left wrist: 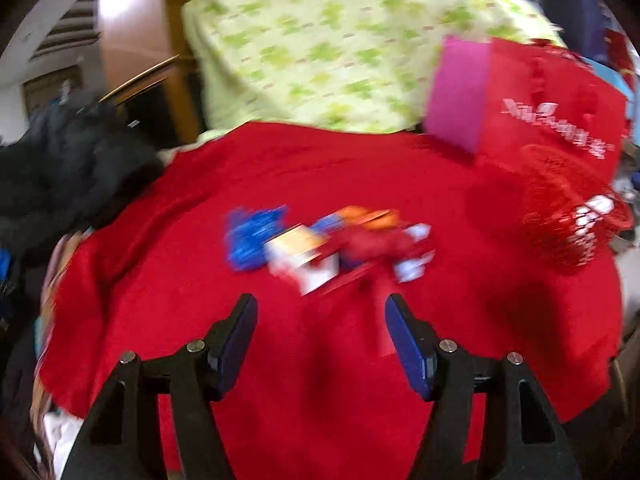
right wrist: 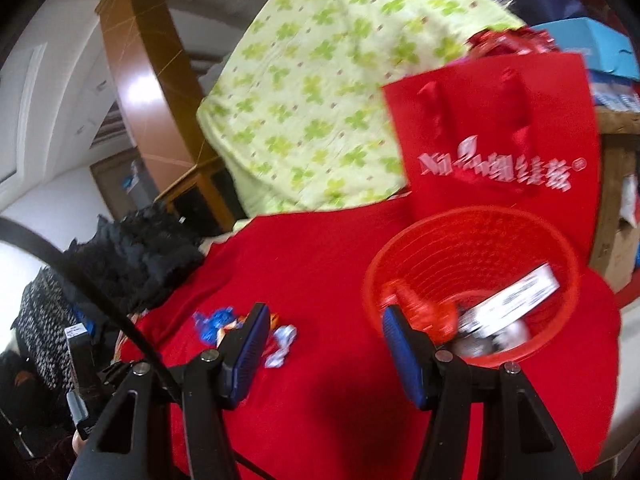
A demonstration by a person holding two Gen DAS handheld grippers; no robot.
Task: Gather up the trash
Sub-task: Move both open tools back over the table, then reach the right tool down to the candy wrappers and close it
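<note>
Two grippers are seen above a red cloth (left wrist: 320,168). Nothing is held by the left gripper (left wrist: 321,312), its jaws parted, nor by the equally parted right gripper (right wrist: 322,322). Loose wrappers (left wrist: 320,246) are scattered mid-cloth; further trash is contained in the red basket (right wrist: 472,216).

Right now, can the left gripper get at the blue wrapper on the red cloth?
Probably yes. The left gripper has its jaws apart with nothing between them, and only bare red cloth lies between it and the blue wrapper, which sits at the left edge of the pile.
</note>
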